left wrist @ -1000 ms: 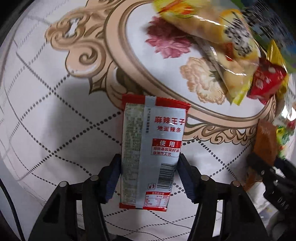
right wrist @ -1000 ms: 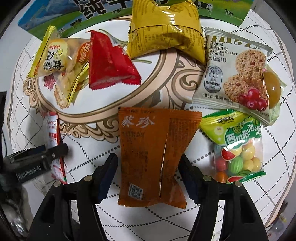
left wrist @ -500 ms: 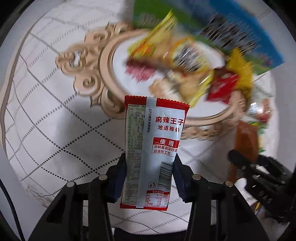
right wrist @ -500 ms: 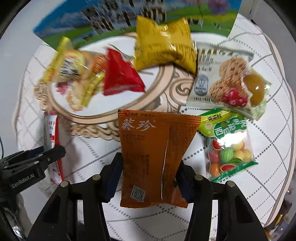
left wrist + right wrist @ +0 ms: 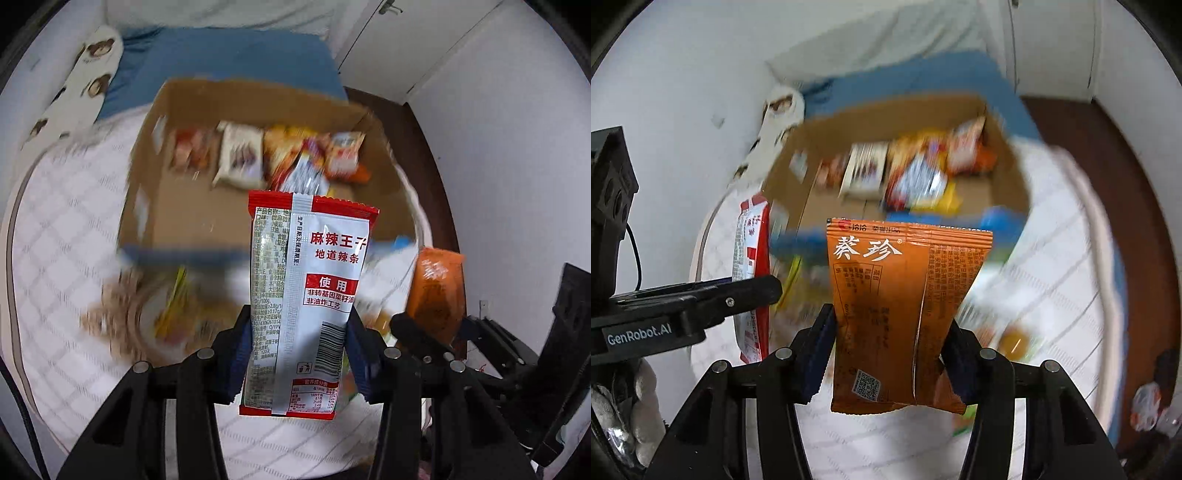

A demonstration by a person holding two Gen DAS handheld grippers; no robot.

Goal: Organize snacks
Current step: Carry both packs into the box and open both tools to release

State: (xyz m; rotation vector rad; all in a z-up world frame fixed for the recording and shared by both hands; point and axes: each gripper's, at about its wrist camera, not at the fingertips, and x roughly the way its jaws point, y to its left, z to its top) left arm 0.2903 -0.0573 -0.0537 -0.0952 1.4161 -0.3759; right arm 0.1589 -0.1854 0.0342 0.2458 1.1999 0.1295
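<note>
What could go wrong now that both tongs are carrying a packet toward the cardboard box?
1. The left tongs pinch the red and silver packet only by its edges; it may slip out mid-carry.
2. The orange packet in the right tongs is buckled by the squeeze, so its contents could get crushed.
3. The two tongs travel close together and might bump over the cardboard box.

Dim indoor light, background seemingly motion-blurred, fisheye-warped edges.
</note>
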